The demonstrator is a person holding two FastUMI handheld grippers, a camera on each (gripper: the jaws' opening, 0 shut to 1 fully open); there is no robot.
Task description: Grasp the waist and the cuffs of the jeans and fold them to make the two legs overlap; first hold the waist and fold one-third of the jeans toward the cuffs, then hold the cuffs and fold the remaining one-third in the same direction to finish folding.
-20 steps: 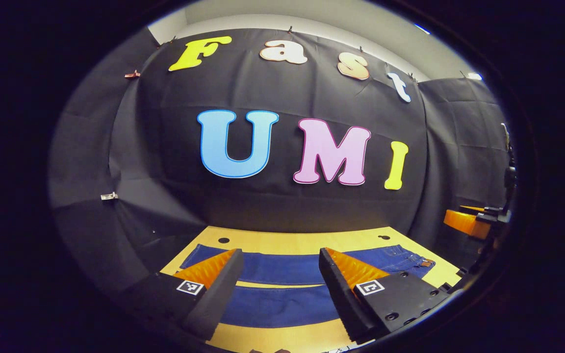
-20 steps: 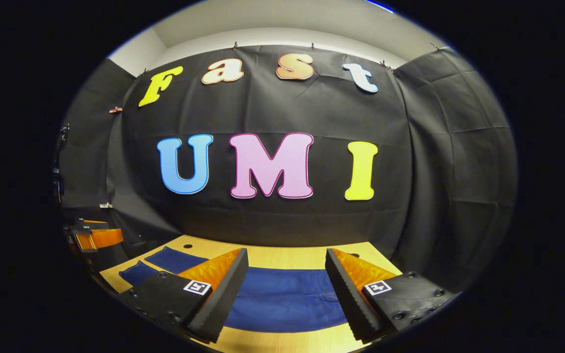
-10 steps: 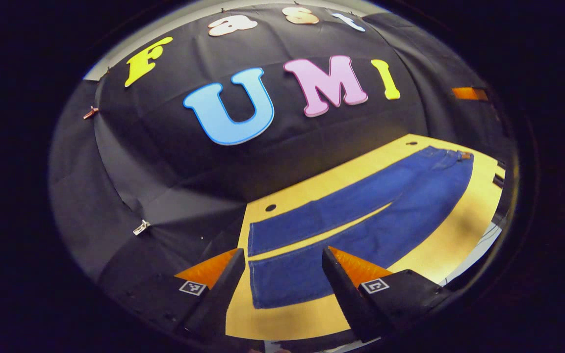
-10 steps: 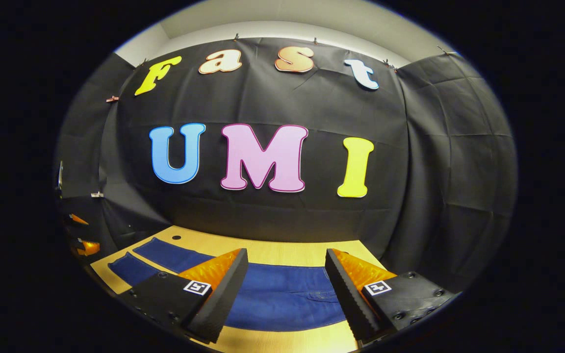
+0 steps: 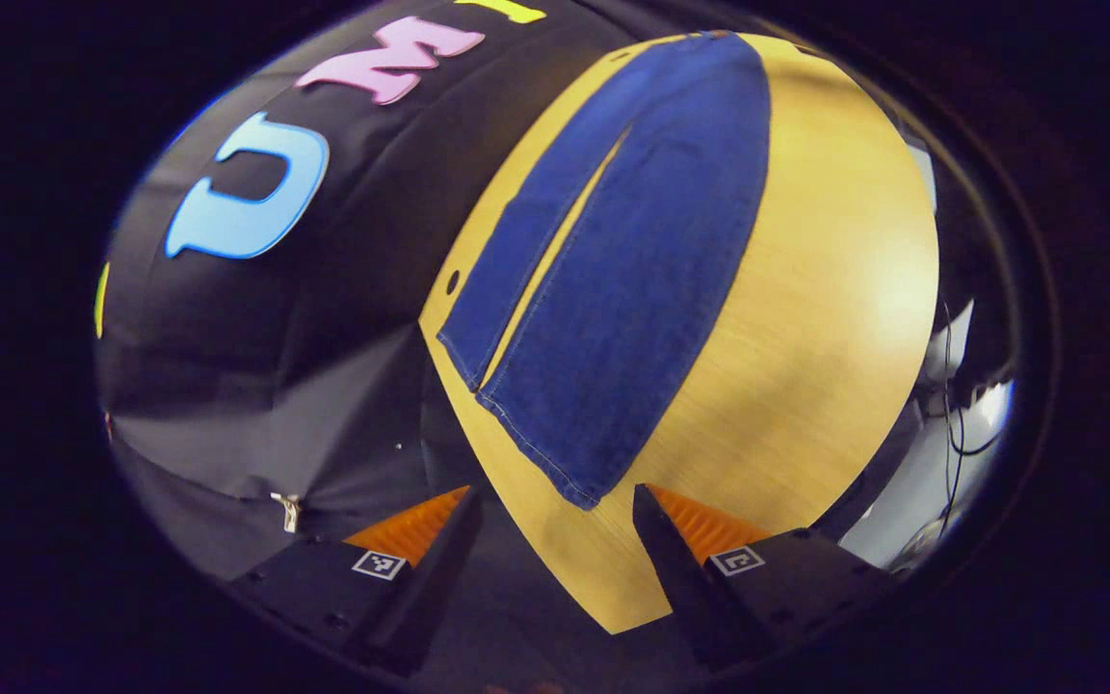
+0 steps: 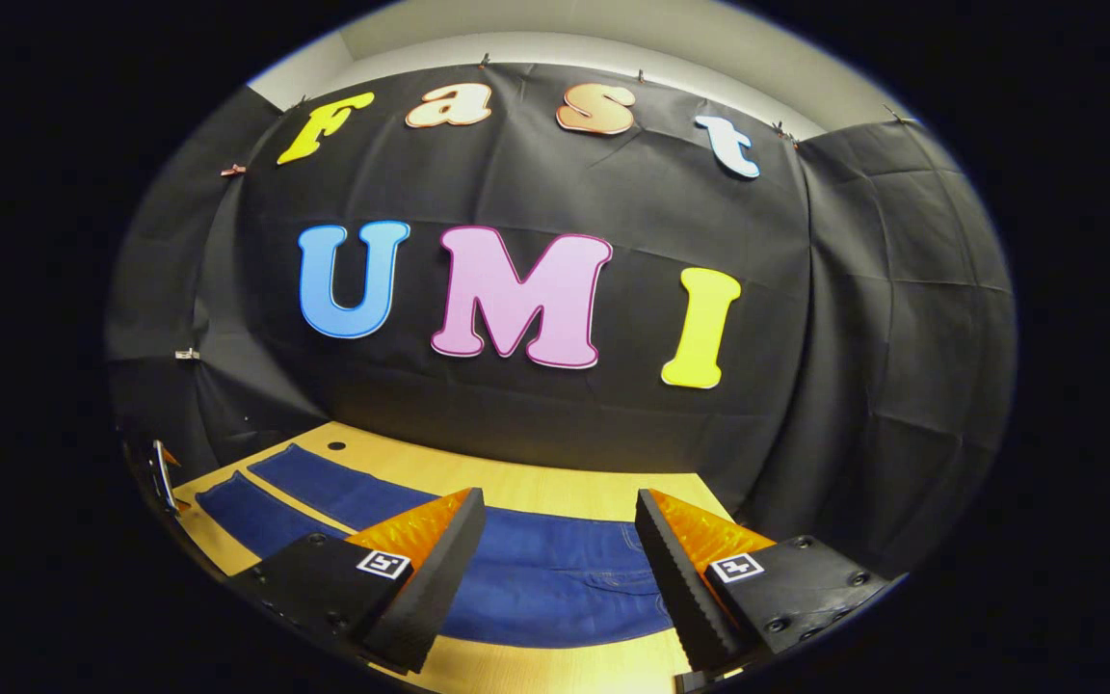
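Left gripper view: jeans [image 5: 627, 280] lie flat along the table [image 5: 806, 337], legs side by side, cuffs [image 5: 526, 439] nearest. Left gripper [image 5: 555, 525] hangs tilted above the near cuff, jaws apart, holding nothing. Right gripper view: the waist end (seat stitching visible) lies just beyond the right gripper [image 6: 560, 535], level, jaws apart, empty.

Both grippers have black screw-studded bodies, square coded tags, and wedge-shaped ribbed jaws.

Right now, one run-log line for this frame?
stage: pre-grasp | jeans: flat on table, legs apart, unfolded | left gripper: open, at near cuff | right gripper: open, above waist end
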